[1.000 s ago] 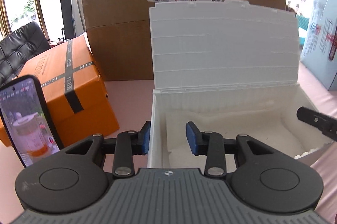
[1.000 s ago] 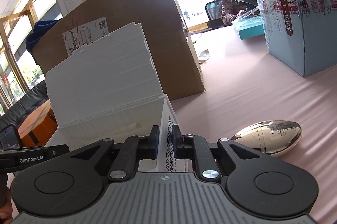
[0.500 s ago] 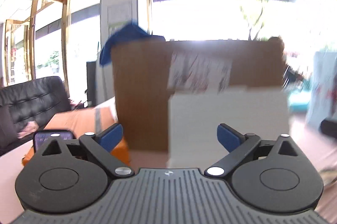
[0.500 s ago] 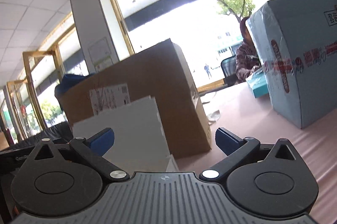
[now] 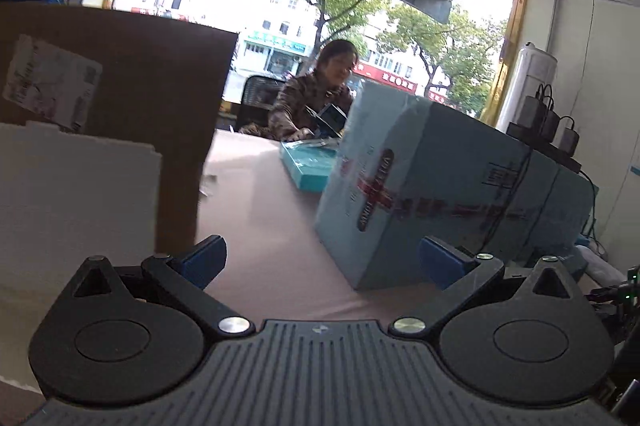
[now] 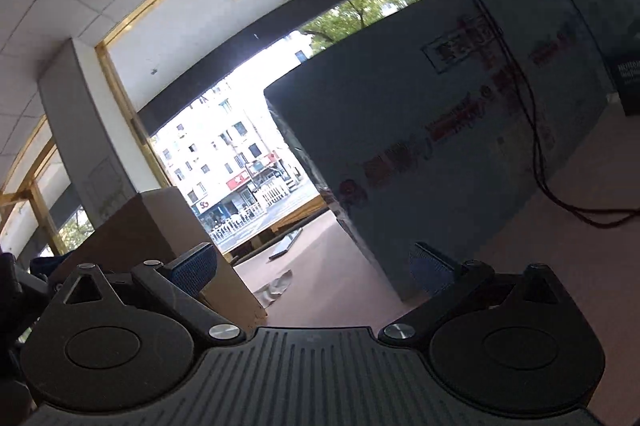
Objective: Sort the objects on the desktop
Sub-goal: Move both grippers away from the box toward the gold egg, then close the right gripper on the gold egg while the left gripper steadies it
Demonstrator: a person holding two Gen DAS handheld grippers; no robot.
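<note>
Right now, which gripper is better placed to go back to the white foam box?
Left, probably. The left gripper is open with the white foam box beside its left finger; the right gripper, also open, faces the blue carton, with no foam box in view.

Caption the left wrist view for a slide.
Open left gripper faces a large light-blue carton on the pink table.

One brown carton (image 5: 120,98), one white box (image 5: 76,202), two blue boxes (image 5: 440,186).

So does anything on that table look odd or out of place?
A crumpled white scrap lies loose on the pink table beside the brown box. A black cable trails down the blue box. Nothing spilled or broken.
</note>
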